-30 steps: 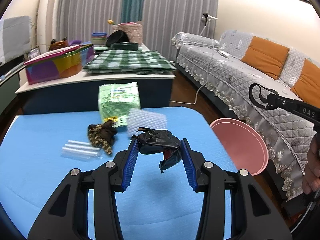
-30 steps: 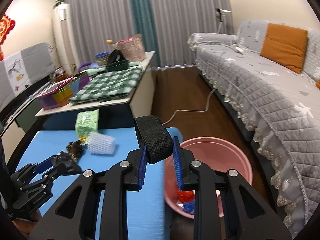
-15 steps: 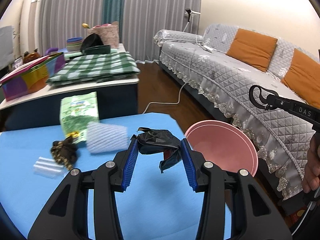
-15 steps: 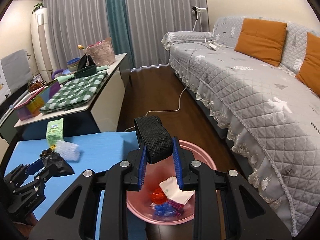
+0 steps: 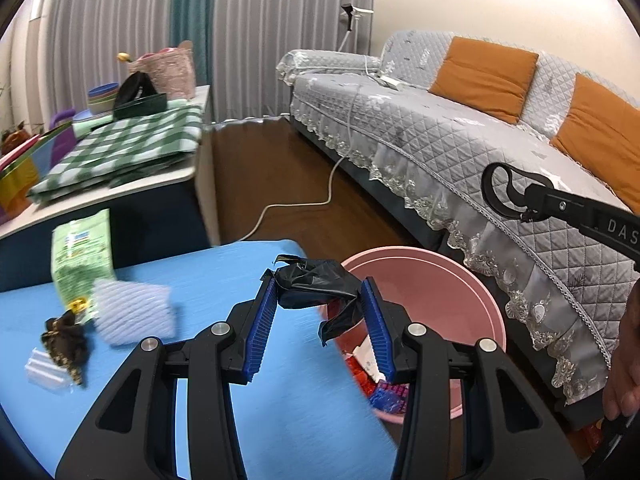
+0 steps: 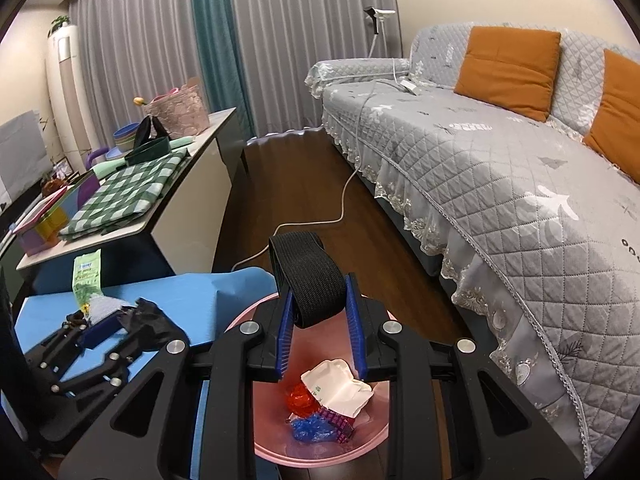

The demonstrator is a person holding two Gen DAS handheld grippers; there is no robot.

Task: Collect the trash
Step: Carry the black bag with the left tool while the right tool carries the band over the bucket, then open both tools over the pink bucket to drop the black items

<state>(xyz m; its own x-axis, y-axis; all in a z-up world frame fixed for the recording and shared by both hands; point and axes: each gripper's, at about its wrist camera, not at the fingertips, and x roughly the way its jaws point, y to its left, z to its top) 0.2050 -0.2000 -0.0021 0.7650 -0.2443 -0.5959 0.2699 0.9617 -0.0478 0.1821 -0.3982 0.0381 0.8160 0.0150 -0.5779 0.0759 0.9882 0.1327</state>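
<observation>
We hold a black band point(image 6: 310, 280) in the right gripper point(image 6: 319, 330) above the bin point(image 6: 320, 446), but the left gripper point(image 5: 319, 326), clamping a black bag point(image 5: 316, 286), sits over the rim, so dropping now could miss.

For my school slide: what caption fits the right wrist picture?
Right gripper holds a black elastic band above the pink bin.

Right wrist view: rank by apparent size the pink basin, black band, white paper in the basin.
1. pink basin
2. black band, inflated by sitting close to the camera in the right gripper
3. white paper
</observation>
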